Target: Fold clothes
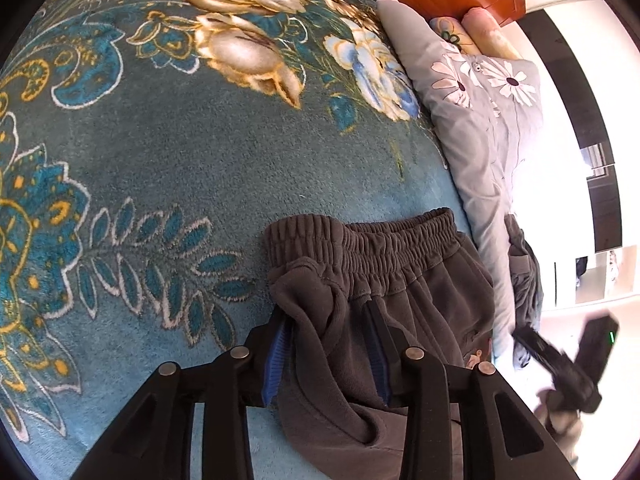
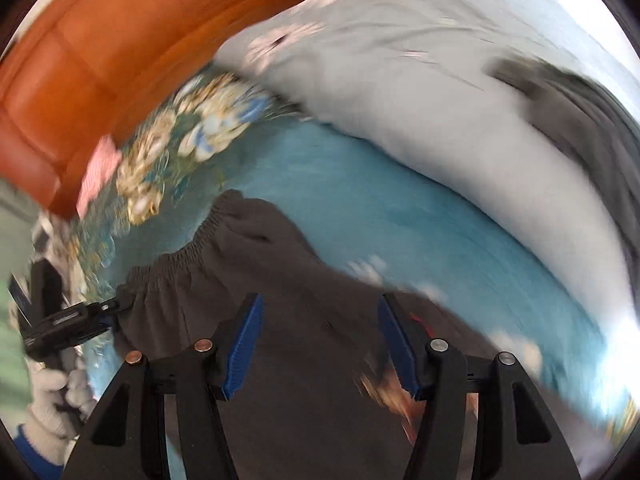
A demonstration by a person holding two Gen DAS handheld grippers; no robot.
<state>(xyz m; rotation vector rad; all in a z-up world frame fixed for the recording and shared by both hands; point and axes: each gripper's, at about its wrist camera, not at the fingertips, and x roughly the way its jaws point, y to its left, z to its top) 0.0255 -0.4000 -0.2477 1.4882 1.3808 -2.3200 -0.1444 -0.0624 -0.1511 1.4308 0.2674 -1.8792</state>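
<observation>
Dark grey trousers (image 1: 384,300) with an elastic waistband (image 1: 360,240) lie on a teal flowered blanket (image 1: 180,160). My left gripper (image 1: 332,332) stands wide, with a bunched fold of the waist fabric between its blue pads (image 1: 276,364); the pads do not look pressed on it. In the blurred right wrist view the trousers (image 2: 280,300) lie under my right gripper (image 2: 320,336), which is open and empty above them. The left gripper (image 2: 80,316) shows there at the waistband's left end, and the right gripper (image 1: 560,364) shows in the left wrist view.
A grey quilt with daisies (image 1: 480,120) lies along the blanket's right side, with another dark garment (image 1: 524,272) on it. An orange wooden headboard (image 2: 100,60) stands at the back. A gloved hand (image 2: 52,404) holds the left gripper.
</observation>
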